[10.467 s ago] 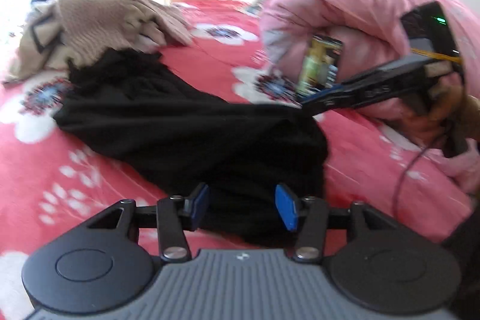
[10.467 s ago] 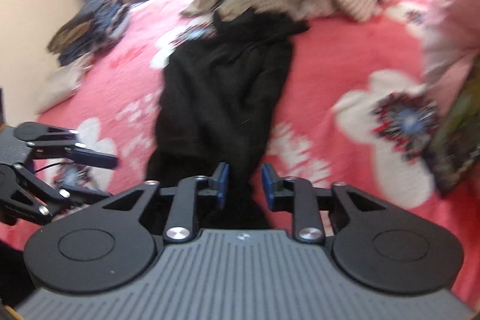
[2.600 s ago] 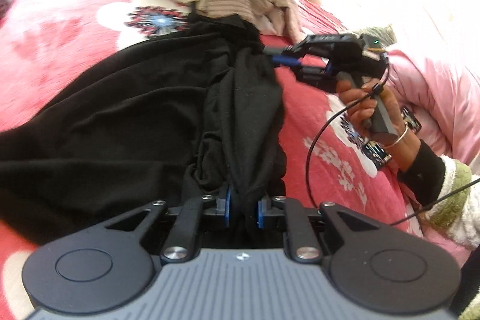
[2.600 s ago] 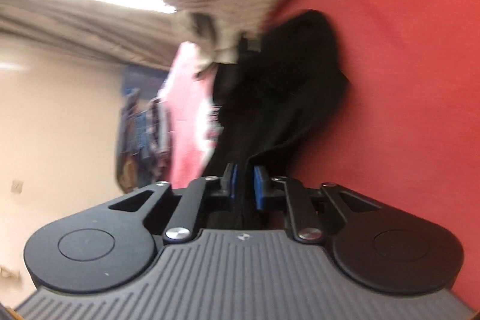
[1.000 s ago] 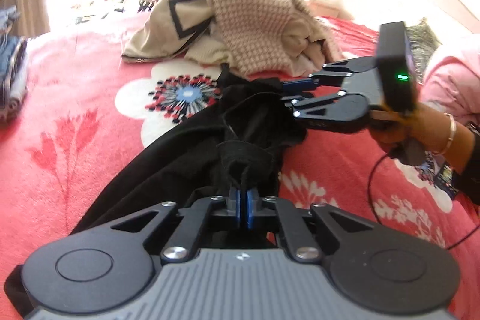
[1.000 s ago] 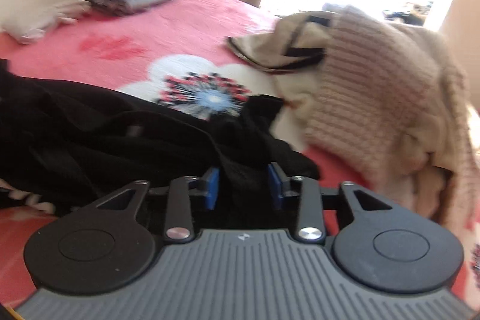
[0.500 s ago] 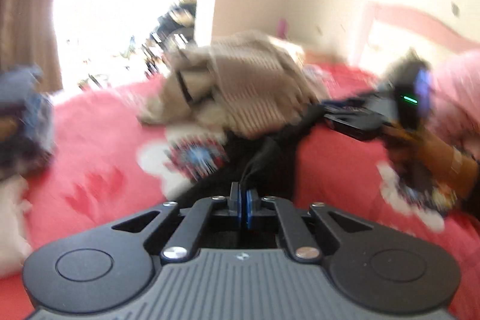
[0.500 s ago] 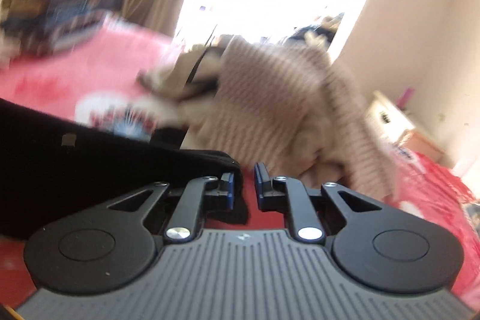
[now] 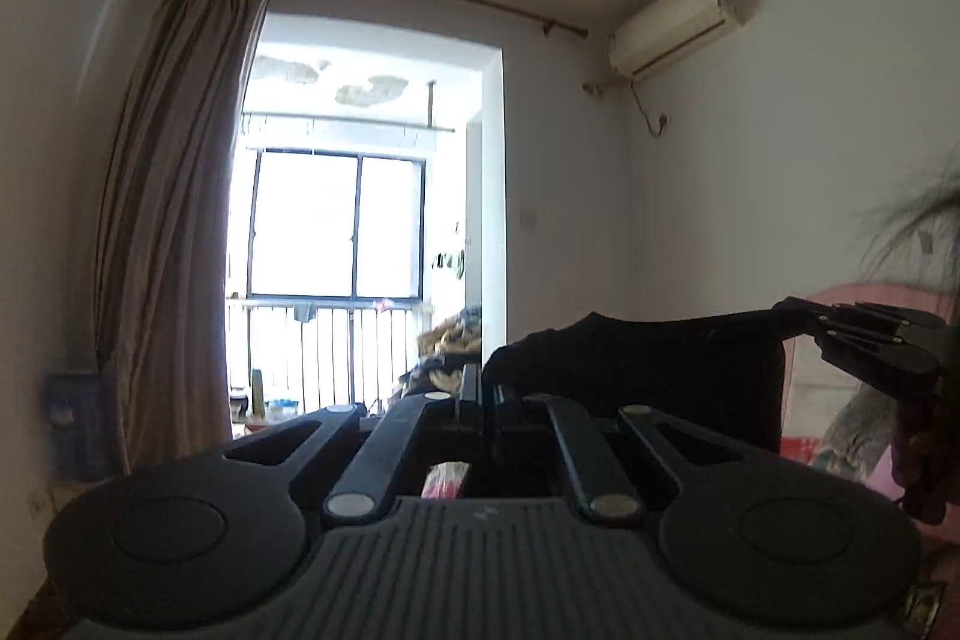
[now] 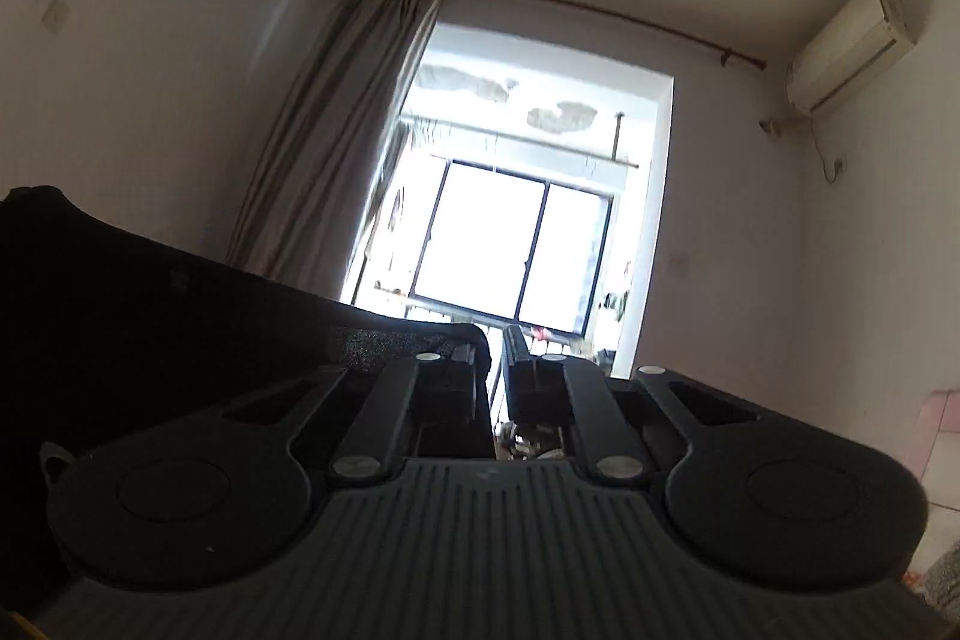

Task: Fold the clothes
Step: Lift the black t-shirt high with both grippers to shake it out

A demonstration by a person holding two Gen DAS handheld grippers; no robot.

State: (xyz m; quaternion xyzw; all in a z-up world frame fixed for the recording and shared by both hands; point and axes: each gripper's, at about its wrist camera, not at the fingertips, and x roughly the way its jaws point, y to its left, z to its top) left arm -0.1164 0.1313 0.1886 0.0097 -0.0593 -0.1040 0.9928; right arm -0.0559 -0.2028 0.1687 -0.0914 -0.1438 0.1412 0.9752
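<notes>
A black garment (image 9: 648, 364) hangs in the air, its top edge pulled taut between my two grippers. In the left wrist view my left gripper (image 9: 483, 388) is shut on one end of that edge. My right gripper (image 9: 783, 319) pinches the other end at the far right, with a hand (image 9: 918, 454) on its handle. In the right wrist view the black garment (image 10: 150, 316) fills the lower left, and its edge runs into my right gripper (image 10: 495, 352), whose fingers stand close together. The lower part of the garment is hidden behind the gripper bodies.
Both views point across the room at a bright balcony window (image 9: 336, 232) with a beige curtain (image 9: 174, 196) on its left. An air conditioner (image 9: 678, 22) is mounted high on the right wall. Pink bedding (image 9: 840, 400) shows low on the right.
Both grippers have risen and tilted up from the bed, lifting the black garment with them. The red bedspread and the sweater pile have dropped out of view. The right jaws have narrowed onto the garment's edge.
</notes>
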